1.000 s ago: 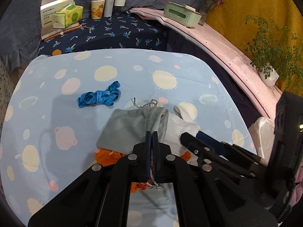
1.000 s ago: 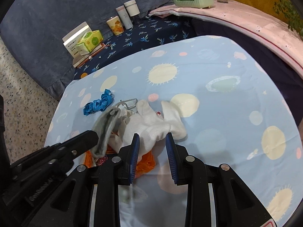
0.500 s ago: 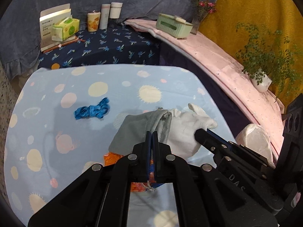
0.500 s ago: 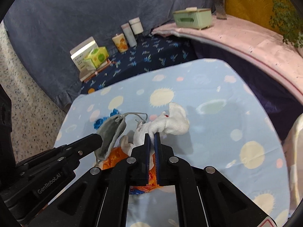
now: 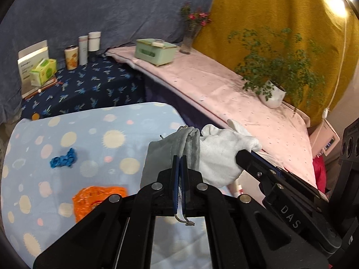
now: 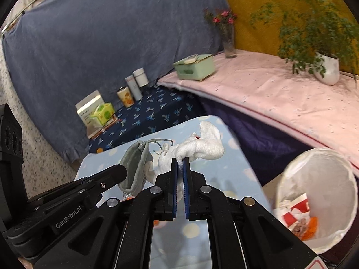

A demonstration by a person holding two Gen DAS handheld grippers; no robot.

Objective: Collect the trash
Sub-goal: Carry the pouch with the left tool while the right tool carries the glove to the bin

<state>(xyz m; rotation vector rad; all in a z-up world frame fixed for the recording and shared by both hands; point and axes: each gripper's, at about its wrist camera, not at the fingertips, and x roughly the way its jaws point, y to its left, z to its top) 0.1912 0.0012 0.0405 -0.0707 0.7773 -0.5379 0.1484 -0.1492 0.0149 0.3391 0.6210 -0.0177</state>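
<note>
Your left tongs (image 5: 180, 157) grip the grey pouch (image 5: 170, 148); your right tongs (image 6: 180, 160) grip the white sock (image 6: 202, 148), both lifted above the desk (image 5: 89, 134).

My left claw (image 5: 180, 168) is black, with two thin blue pads (image 5: 176, 179) on the inside of its fingers. Round silver screws (image 5: 156, 185) sit on its arms. My right claw (image 6: 180, 170) looks the same, black with blue pads and silver screws. One arm says "DAS" in white letters. The other says "GenRobot.AI".
</note>
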